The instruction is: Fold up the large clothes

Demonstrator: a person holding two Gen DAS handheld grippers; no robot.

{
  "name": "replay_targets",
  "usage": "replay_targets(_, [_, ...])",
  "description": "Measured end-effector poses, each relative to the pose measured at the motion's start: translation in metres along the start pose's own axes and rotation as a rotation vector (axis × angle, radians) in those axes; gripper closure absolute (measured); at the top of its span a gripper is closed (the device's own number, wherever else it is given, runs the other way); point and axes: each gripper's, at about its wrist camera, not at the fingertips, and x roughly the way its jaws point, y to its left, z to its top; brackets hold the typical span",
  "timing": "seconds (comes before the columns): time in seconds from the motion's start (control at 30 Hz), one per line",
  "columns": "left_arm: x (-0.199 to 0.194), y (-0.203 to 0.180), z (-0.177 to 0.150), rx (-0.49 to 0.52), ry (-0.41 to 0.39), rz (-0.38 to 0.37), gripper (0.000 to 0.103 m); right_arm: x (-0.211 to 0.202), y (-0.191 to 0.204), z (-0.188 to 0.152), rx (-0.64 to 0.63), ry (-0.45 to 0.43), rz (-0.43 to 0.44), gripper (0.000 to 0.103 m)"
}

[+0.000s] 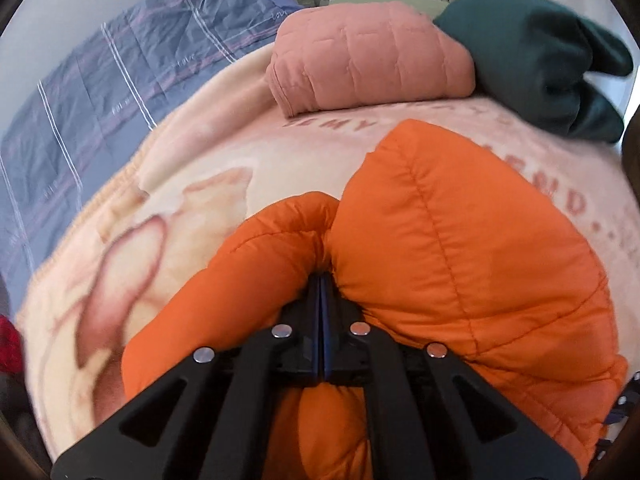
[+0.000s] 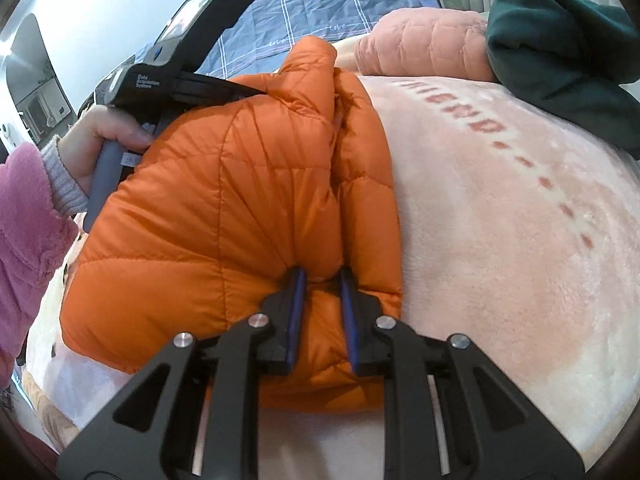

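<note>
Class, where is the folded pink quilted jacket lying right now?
In both views the folded pink quilted jacket lies at the far side of the peach fleece blanket, beyond the orange puffer jacket and touching the dark green garment.

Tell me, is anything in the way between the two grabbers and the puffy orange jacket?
No. Both already pinch the puffy orange quilted jacket: the left gripper is shut on a fold, and the right gripper squeezes its near edge. Nothing sits between.
</note>
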Motion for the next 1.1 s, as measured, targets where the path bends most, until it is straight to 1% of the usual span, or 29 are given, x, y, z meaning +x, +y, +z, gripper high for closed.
replay_targets(0.1, [-0.016, -0.001, 0.003, 0.008, -0.021, 0.016, 0.099, 0.000, 0.003, -0.001, -0.010, -0.004, -0.013, 0.084])
replay_targets(0.13, [-0.024, 0.001, 0.002, -0.004, -0.033, 0.005, 0.099, -0.001, 0.004, -0.001, -0.011, -0.005, -0.014, 0.084])
replay_targets(0.17, [-0.036, 0.005, 0.001, -0.037, -0.052, -0.025, 0.098, -0.001, 0.004, -0.001, -0.009, -0.006, -0.015, 0.084])
replay_targets(0.2, [-0.045, 0.008, 0.000, -0.063, -0.064, -0.056, 0.092, -0.001, 0.005, -0.001, -0.007, -0.007, -0.015, 0.084])
replay_targets(0.23, [-0.060, 0.014, -0.003, -0.099, -0.087, -0.106, 0.086, -0.001, 0.005, -0.001, -0.006, -0.006, -0.016, 0.084])
replay_targets(0.27, [-0.076, 0.019, -0.008, -0.123, -0.114, -0.142, 0.082, -0.001, 0.005, -0.001, -0.006, -0.005, -0.015, 0.084])
replay_targets(0.33, [-0.097, 0.021, -0.020, -0.132, -0.156, -0.176, 0.069, -0.001, 0.005, 0.000, 0.002, 0.001, -0.011, 0.084])
replay_targets(0.37, [-0.105, 0.019, -0.028, -0.125, -0.171, -0.188, 0.067, -0.001, 0.004, 0.001, 0.005, 0.003, -0.010, 0.084])
replay_targets(0.4, [-0.112, 0.015, -0.038, -0.107, -0.182, -0.192, 0.063, -0.001, 0.004, 0.001, 0.005, 0.003, -0.010, 0.084])
replay_targets(0.43, [-0.114, 0.009, -0.046, -0.082, -0.187, -0.178, 0.057, -0.002, 0.005, 0.001, 0.003, 0.001, -0.012, 0.084])
replay_targets(0.47, [-0.112, 0.004, -0.052, -0.057, -0.192, -0.151, 0.055, -0.002, 0.005, 0.001, 0.001, -0.001, -0.012, 0.084])
replay_targets(0.5, [-0.103, -0.006, -0.059, -0.011, -0.198, -0.085, 0.053, -0.003, 0.006, 0.001, -0.003, -0.004, -0.013, 0.084])
replay_targets(0.53, [-0.093, -0.012, -0.063, 0.016, -0.195, -0.043, 0.053, -0.003, 0.006, 0.001, -0.008, -0.006, -0.014, 0.084])
replay_targets(0.6, [-0.078, -0.024, -0.066, 0.048, -0.195, 0.009, 0.053, -0.007, 0.005, 0.003, -0.010, -0.001, -0.023, 0.084])
replay_targets(0.67, [-0.074, -0.031, -0.061, 0.061, -0.173, 0.013, 0.054, -0.018, 0.001, 0.007, -0.001, 0.009, -0.033, 0.084])
replay_targets(0.7, [-0.073, -0.033, -0.059, 0.074, -0.166, 0.014, 0.054, -0.030, -0.003, 0.010, 0.015, -0.004, -0.023, 0.083])
replay_targets(0.73, [-0.072, -0.033, -0.058, 0.081, -0.161, 0.012, 0.054, -0.042, -0.007, 0.015, 0.033, -0.030, -0.002, 0.082])
replay_targets(0.8, [-0.070, -0.030, -0.057, 0.076, -0.153, -0.011, 0.054, -0.068, -0.009, 0.027, 0.054, -0.114, 0.055, 0.081])
replay_targets(0.87, [-0.068, -0.026, -0.057, 0.057, -0.151, -0.031, 0.054, -0.085, -0.005, 0.040, 0.033, -0.196, 0.107, 0.081])
replay_targets(0.9, [-0.068, -0.025, -0.058, 0.050, -0.154, -0.036, 0.054, -0.087, 0.002, 0.047, 0.002, -0.230, 0.121, 0.081])
replay_targets(0.93, [-0.068, -0.025, -0.058, 0.048, -0.158, -0.034, 0.054, -0.081, 0.007, 0.050, -0.022, -0.226, 0.109, 0.081])
replay_targets(1.0, [-0.068, -0.026, -0.061, 0.042, -0.165, -0.035, 0.054, -0.043, 0.011, 0.050, -0.037, -0.103, 0.067, 0.081])
replay_targets(1.03, [-0.068, -0.024, -0.062, 0.033, -0.168, -0.042, 0.054, -0.015, 0.009, 0.043, -0.033, -0.004, 0.029, 0.081])
replay_targets(1.07, [-0.068, -0.022, -0.062, 0.024, -0.170, -0.062, 0.054, 0.010, 0.002, 0.034, -0.025, 0.051, 0.029, 0.082])
replay_targets(1.1, [-0.069, -0.022, -0.062, 0.022, -0.179, -0.066, 0.054, 0.020, -0.006, 0.029, 0.004, 0.041, 0.067, 0.082])
